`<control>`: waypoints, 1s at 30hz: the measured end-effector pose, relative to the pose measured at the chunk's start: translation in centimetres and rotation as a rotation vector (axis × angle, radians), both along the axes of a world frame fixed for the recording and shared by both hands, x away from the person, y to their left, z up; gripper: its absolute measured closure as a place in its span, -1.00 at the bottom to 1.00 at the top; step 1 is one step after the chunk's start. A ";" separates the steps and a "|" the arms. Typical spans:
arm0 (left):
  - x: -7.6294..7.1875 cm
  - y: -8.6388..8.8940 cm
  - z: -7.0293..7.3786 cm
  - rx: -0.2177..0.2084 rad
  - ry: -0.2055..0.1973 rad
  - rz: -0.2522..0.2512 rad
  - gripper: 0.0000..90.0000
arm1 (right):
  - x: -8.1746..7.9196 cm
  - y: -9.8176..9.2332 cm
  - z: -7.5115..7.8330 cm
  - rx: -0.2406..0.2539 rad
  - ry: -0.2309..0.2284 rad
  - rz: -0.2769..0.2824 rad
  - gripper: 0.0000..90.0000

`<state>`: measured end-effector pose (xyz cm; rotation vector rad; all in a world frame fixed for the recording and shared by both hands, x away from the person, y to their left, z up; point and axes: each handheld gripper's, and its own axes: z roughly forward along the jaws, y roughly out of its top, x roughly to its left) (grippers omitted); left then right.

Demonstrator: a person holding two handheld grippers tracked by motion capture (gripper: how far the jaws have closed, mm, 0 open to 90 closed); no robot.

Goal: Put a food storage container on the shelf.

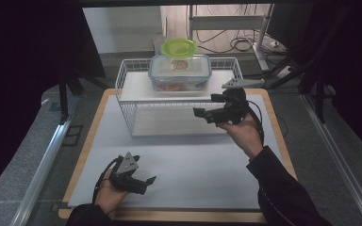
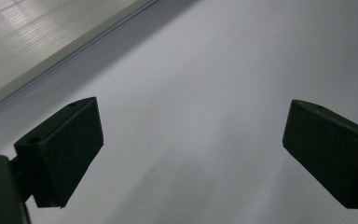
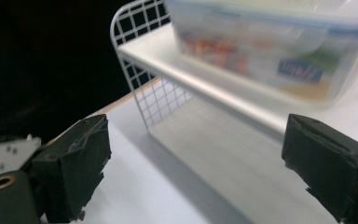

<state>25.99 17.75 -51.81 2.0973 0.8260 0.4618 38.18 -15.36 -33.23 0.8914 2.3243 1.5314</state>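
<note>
Over the white mat (image 1: pixel 179 165), left gripper (image 1: pixel 147 181) and right gripper (image 1: pixel 199 112) gape wide (both empty).

The person is wearing dark long sleeves (image 1: pixel 283 188). Both tongs, left (image 1: pixel 146 181) and right (image 1: pixel 200 113), are showing black bodies, blocky black padded jaws, grey three-cornered top plates and trailing black cables; a brass-coloured fitting (image 3: pixel 1 182) is showing beside one jaw.
</note>
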 end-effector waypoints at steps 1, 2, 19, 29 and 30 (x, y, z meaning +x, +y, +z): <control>0.0 0.0 0.0 0.000 0.000 0.000 -0.89 | -0.4 -0.1 -0.4 -0.005 0.000 0.004 -0.86; 0.0 0.0 0.0 0.000 0.000 0.000 -0.89 | -0.7 -0.2 -0.8 -0.011 -0.003 0.008 -0.86; 0.0 -0.1 -0.1 -0.001 0.002 -0.004 -0.89 | -4.4 -3.1 -6.5 -0.060 -0.023 0.018 -0.96; 0.0 -0.2 -0.1 0.000 0.006 -0.006 -0.89 | -5.4 -5.0 -9.7 -0.081 -0.037 -0.018 -0.95; 0.0 -0.2 -0.1 -0.002 0.008 -0.005 -0.89 | -5.4 -5.1 -10.0 -0.089 -0.038 -0.021 -0.95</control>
